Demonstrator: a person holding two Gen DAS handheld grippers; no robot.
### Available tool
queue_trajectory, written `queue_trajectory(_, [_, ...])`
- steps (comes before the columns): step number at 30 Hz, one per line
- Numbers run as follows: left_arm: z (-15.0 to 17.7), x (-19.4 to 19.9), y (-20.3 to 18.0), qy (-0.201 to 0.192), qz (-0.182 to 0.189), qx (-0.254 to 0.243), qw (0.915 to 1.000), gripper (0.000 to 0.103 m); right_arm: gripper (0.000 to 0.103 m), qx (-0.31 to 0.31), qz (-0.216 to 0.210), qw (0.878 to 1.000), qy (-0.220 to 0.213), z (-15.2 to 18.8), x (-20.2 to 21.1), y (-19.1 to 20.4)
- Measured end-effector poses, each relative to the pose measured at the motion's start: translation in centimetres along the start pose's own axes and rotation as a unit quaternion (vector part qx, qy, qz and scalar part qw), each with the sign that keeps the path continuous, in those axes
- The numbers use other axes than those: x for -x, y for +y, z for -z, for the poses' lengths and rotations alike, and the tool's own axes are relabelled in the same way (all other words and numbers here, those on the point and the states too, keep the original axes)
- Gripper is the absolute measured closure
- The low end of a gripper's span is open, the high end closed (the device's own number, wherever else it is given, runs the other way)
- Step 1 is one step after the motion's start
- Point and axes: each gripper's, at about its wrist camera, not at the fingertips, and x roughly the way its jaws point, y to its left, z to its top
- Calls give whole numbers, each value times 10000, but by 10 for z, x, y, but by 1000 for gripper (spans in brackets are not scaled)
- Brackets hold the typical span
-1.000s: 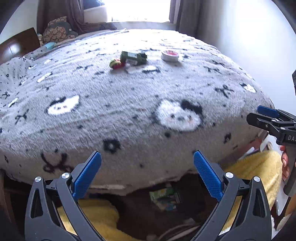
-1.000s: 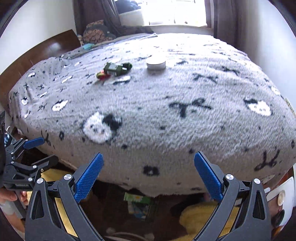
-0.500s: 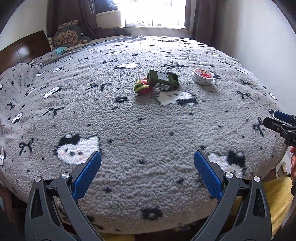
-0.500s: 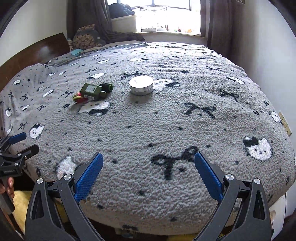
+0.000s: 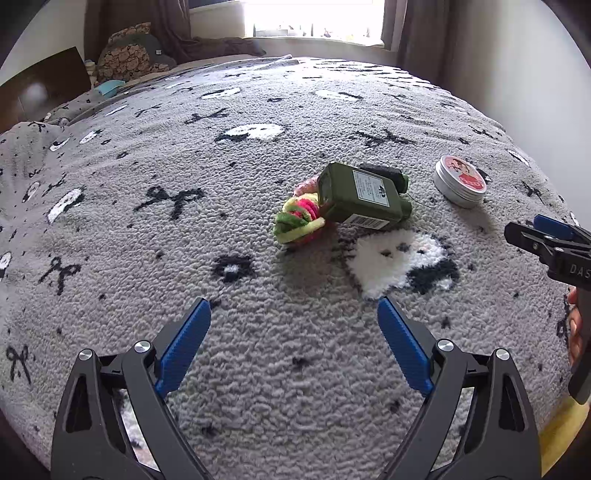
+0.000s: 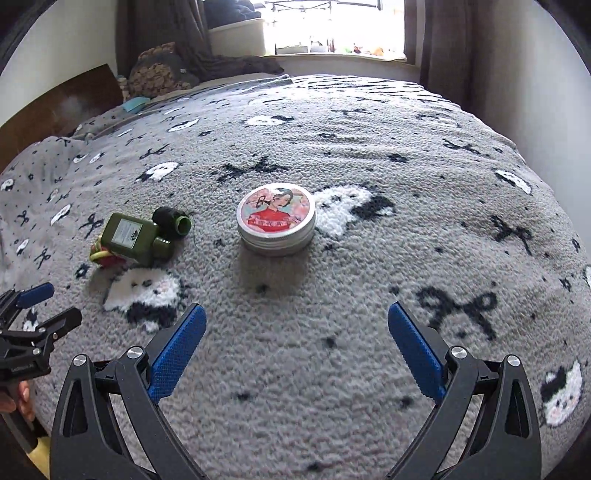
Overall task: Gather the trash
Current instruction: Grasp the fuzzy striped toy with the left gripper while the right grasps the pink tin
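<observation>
**Both grippers spread wide above a fleece-covered bed with three items near its middle**

Where the grey fleece blanket [image 5: 258,369] covers the bed, its pile is printed with black bows and white cat faces, and it fills nearly all of both views. The round tin [image 6: 276,218], silver-sided with a red and pink picture on its lid, sits upright near the middle of the bed and serves as the landmark here. Left of the tin, apart from it, lies a green bottle [image 6: 132,239] on its side, its label up and its neck pointing toward the tin. A dark green cap [image 6: 172,220] lies just beyond the bottle's neck, between bottle and tin. A tangle of pink, green and yellow fuzzy bands [image 5: 299,220] touches the bottle's base on the side away from the tin.

The left gripper [image 5: 293,334] hangs over bare blanket on the near side of the bottle, its blue fingers [image 5: 184,343] released and wide apart, grasping nothing. The right gripper [image 6: 297,338] hangs on the near side of the tin, fingers likewise spread and empty.

Beyond the tin the blanket runs to a bright window [image 6: 336,26] with dark curtains. A wooden headboard [image 6: 59,107] and a patterned cushion [image 6: 159,74] stand far left of the tin; a pale wall [image 5: 517,74] closes the far right. Open blanket lies on all sides of the tin.
</observation>
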Motion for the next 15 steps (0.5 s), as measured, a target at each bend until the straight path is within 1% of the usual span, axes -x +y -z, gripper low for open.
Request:
queue_trajectory(5, [-20, -25, 5, 53, -73, 24, 10000, 27, 4, -84, 35, 9999, 138, -21, -37, 8])
queue_trajectory(7, [-29, -33, 8, 50, -49, 92, 9999, 33, 4, -95, 74, 9998, 140, -28, -47, 11])
queue_trajectory(11, [-41, -50, 6, 84, 1, 83, 9999, 34, 4, -26, 134, 9998, 146, -41, -65, 16])
queue_trajectory(13, [-45, -57, 5, 79, -3, 95, 9999, 42, 4, 26, 180, 9997, 143, -49, -72, 19])
queue_trajectory(14, [-47, -59, 4, 76, 13, 96, 9999, 44, 4, 41, 190, 9997, 138, -51, -74, 19])
queue_trajectory(15, [-48, -60, 4, 65, 35, 82, 9999, 47, 6, 58, 197, 9997, 148, -55, -79, 19])
